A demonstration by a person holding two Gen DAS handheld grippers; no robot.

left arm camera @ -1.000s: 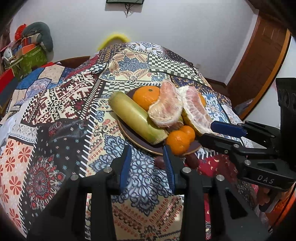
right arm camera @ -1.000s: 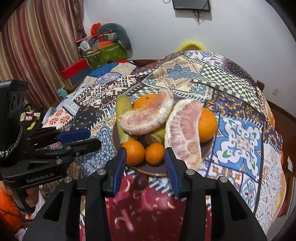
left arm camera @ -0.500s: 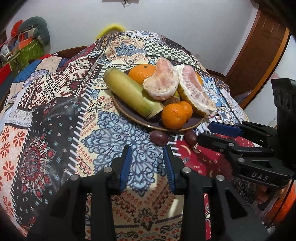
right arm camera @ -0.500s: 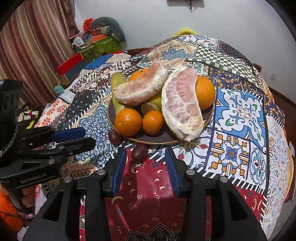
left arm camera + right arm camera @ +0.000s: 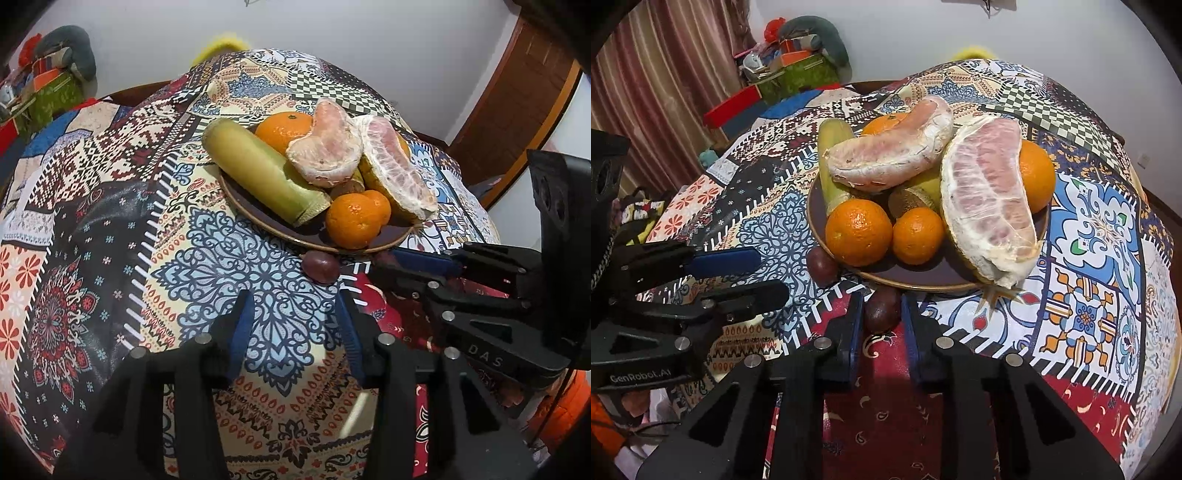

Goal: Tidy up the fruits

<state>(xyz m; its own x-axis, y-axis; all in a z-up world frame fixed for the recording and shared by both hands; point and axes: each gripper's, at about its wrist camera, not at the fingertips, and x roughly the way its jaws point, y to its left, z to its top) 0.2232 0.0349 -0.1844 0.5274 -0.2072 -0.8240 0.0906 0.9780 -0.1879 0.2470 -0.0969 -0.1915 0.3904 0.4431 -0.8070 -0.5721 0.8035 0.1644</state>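
A dark brown plate [image 5: 923, 285] [image 5: 273, 229] holds oranges [image 5: 858, 237], two peeled pomelo pieces [image 5: 991, 201], a kiwi and a yellow-green cane piece [image 5: 266, 177]. Two dark purple passion fruits lie on the cloth by its near rim. My right gripper [image 5: 882, 317] is shut on one passion fruit [image 5: 882, 308], which still rests on the cloth. The other passion fruit [image 5: 320, 266] [image 5: 820, 266] lies just ahead of my left gripper [image 5: 295, 325], whose jaws are opening with nothing between them. In the left wrist view the right gripper [image 5: 384, 264] reaches in from the right.
A patchwork patterned cloth [image 5: 110, 240] covers the round table, which drops off at its edges. Boxes and clutter [image 5: 790, 70] stand by the curtain at the back left. A wooden door [image 5: 517, 110] is at the right, and a white wall rises behind.
Both grippers have sunk toward the cloth near the plate. The right jaws have closed around the nearer passion fruit. The left jaws have spread wider.
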